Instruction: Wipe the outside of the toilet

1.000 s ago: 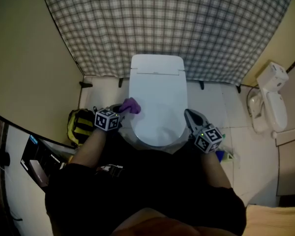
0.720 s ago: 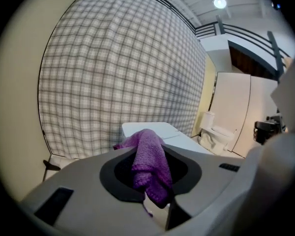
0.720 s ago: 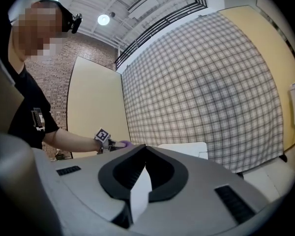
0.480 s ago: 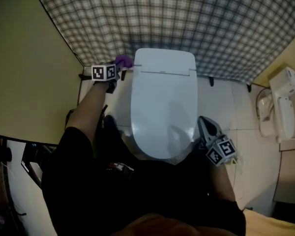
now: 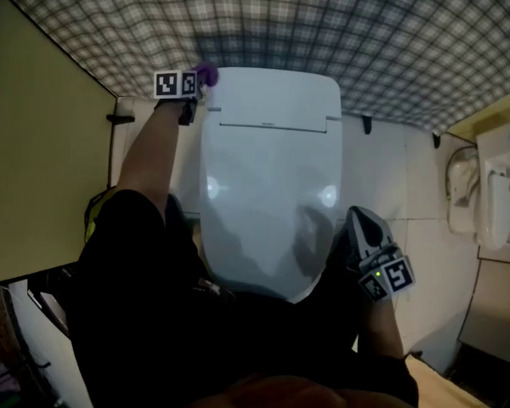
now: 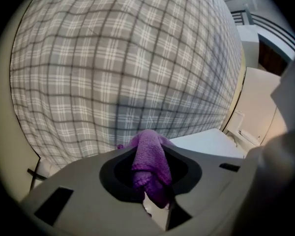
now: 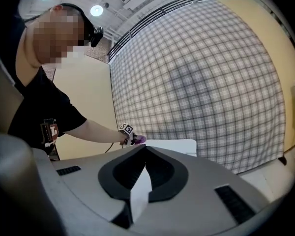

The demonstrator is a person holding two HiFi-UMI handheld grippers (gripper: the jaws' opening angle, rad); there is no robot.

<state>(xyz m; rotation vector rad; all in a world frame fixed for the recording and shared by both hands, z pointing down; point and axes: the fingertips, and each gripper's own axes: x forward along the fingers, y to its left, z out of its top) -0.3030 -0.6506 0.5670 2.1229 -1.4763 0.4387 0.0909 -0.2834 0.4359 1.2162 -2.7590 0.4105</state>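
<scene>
We log a grey plaid backdrop [image 5: 323, 24] across the rear and a yellow wall [image 5: 34, 160] at left. Pale floor tiles [image 5: 425, 228] carry a white fixture [image 5: 497, 185] far right. A small black bracket [image 5: 367, 125] sits at the backdrop's foot.

Your left arm [image 5: 153, 155] was stretched far forward, away from your body, the forearm bare below a black short sleeve. At its end the left gripper [image 5: 201, 81] pointed away from you, its marker cube turned up toward the head camera. Its jaws were clamped on a purple cloth [image 6: 150, 166], which bulged out past the tips. Your right arm [image 5: 379, 325] was tucked close to your side with the elbow bent. The right gripper [image 5: 355, 218] sat low and near your body, pointing forward, well apart from the left one. Its jaws met at the tips with nothing between them.
</scene>
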